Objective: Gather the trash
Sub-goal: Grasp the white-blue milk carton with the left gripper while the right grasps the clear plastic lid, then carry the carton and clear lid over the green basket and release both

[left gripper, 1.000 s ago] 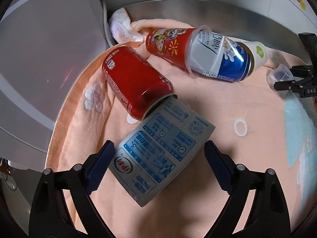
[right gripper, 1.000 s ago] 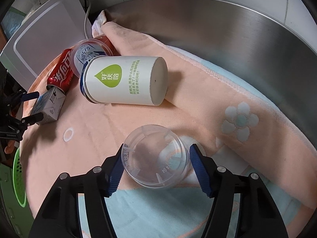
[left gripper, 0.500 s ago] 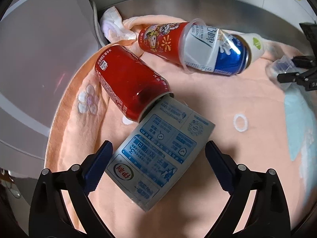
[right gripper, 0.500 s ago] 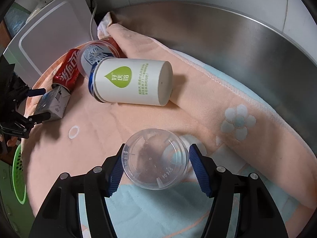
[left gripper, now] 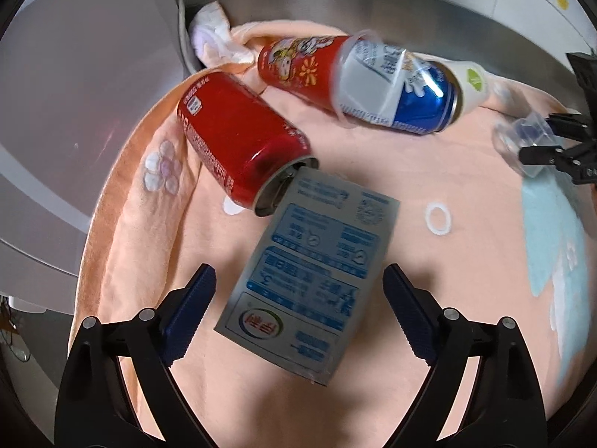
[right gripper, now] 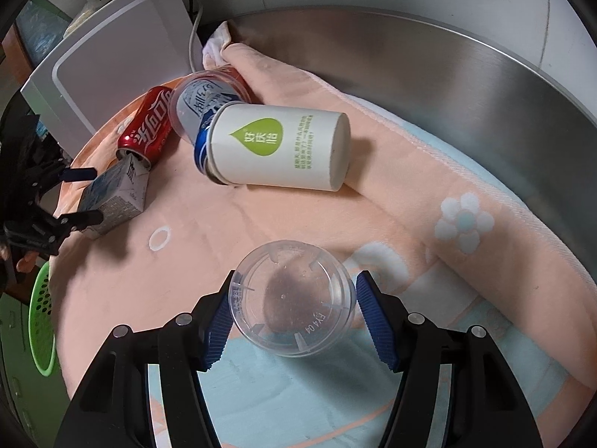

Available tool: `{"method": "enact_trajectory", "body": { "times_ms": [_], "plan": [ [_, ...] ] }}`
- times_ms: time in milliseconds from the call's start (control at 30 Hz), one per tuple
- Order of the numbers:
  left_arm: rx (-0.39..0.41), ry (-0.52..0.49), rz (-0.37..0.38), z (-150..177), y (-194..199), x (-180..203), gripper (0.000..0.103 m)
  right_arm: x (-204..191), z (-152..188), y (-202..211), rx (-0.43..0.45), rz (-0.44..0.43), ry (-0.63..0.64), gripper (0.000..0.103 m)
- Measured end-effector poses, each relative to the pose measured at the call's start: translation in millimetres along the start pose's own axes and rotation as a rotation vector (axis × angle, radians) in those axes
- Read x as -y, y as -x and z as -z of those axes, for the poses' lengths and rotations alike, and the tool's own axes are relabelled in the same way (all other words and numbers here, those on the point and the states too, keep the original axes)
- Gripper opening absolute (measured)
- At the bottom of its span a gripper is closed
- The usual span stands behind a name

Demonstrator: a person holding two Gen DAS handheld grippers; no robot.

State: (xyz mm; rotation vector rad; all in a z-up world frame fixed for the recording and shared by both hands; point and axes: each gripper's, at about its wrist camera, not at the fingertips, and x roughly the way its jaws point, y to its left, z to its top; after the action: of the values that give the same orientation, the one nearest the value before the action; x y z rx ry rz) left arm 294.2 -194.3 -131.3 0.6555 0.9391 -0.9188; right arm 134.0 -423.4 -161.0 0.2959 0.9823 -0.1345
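A grey-blue milk carton (left gripper: 309, 280) lies on the peach towel (left gripper: 429, 164) between the open fingers of my left gripper (left gripper: 298, 310), touching neither pad. A red cola can (left gripper: 238, 142) lies against its far end. A red cartoon can (left gripper: 298, 65), a blue-white can (left gripper: 403, 89) inside a clear cup and a white paper cup (right gripper: 283, 149) lie beyond. My right gripper (right gripper: 293, 315) is shut on a clear plastic cup (right gripper: 293, 298), held just above the towel. The carton also shows in the right wrist view (right gripper: 115, 198).
A white appliance (left gripper: 74, 93) stands left of the towel. A steel surface (right gripper: 447, 74) curves behind. A green basket (right gripper: 41, 321) sits below the table edge at left. A crumpled white tissue (left gripper: 214, 37) lies at the towel's far corner.
My left gripper has turned and shifted, so the carton now lies more lengthwise between its fingers. My right gripper has lifted the clear cup slightly and drawn back.
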Motion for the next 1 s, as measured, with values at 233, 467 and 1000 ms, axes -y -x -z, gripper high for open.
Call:
{"method": "enact_trajectory", "body": {
  "times_ms": [233, 467, 1000],
  "plan": [
    [0.003, -0.008, -0.024, 1.6, -7.3, 6.7, 0.077, -7.5, -0.3, 3.5, 0.007, -0.014, 0.021, 0.061],
    [0.049, 0.074, -0.068, 18.6, 13.6, 17.9, 0.067, -30.7, -0.9, 9.4, 0.017, -0.054, 0.068, 0.061],
    [0.175, 0.353, -0.233, 124.3, 131.8, 6.8, 0.066, -139.4, 14.4, 18.5, 0.005, -0.208, 0.278, 0.061]
  ]
}}
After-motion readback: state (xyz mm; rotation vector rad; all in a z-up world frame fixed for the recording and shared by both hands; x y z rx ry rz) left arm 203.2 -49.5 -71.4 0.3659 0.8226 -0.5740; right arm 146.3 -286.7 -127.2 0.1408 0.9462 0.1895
